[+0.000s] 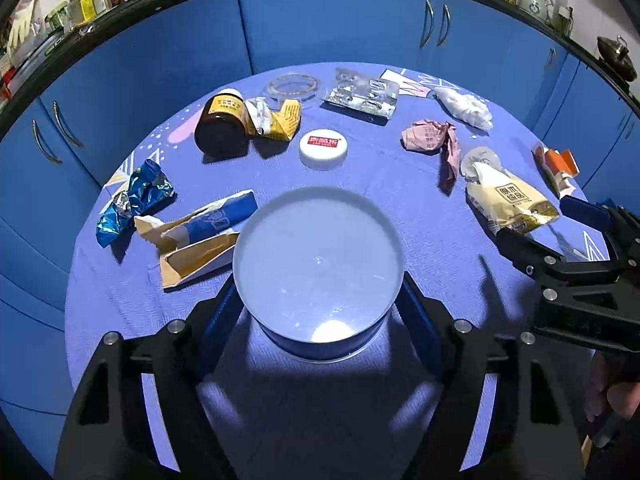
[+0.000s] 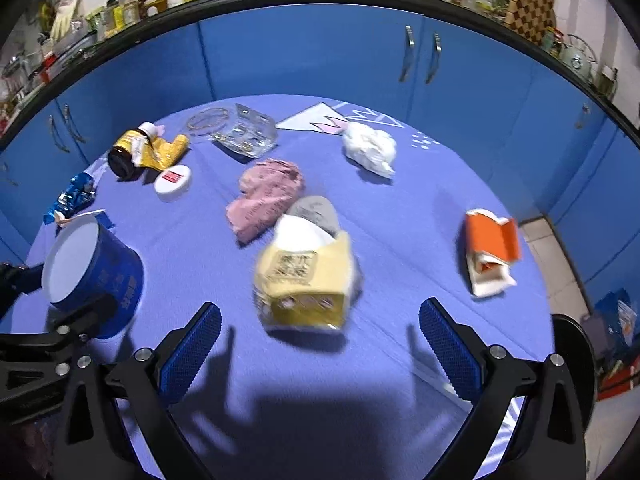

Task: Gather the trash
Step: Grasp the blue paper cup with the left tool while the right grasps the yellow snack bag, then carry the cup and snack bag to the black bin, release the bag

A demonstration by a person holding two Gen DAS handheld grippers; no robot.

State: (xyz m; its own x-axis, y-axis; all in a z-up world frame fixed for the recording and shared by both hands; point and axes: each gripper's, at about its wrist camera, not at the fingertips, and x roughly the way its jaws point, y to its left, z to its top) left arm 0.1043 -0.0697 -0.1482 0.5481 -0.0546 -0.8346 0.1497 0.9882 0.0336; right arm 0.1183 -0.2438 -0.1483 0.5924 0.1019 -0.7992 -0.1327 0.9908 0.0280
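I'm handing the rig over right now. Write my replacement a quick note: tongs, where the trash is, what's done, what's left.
Left tongs: shut on the blue tub, open side up; it looks empty.
Right tongs: open, hanging just short of the yellow wrapper, touching nothing.
Done: nothing collected yet, as far as the views show.
Left on the tablecloth: yellow wrapper, pink wrapper, white tissue wad, orange carton, blister pack, brown bottle, white cap, blue foil, torn blue-and-tan box.
Suggested next: the yellow wrapper.

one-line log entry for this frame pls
left gripper: shut on blue tub | right gripper: open, empty, facing yellow packet | trash scattered on tablecloth
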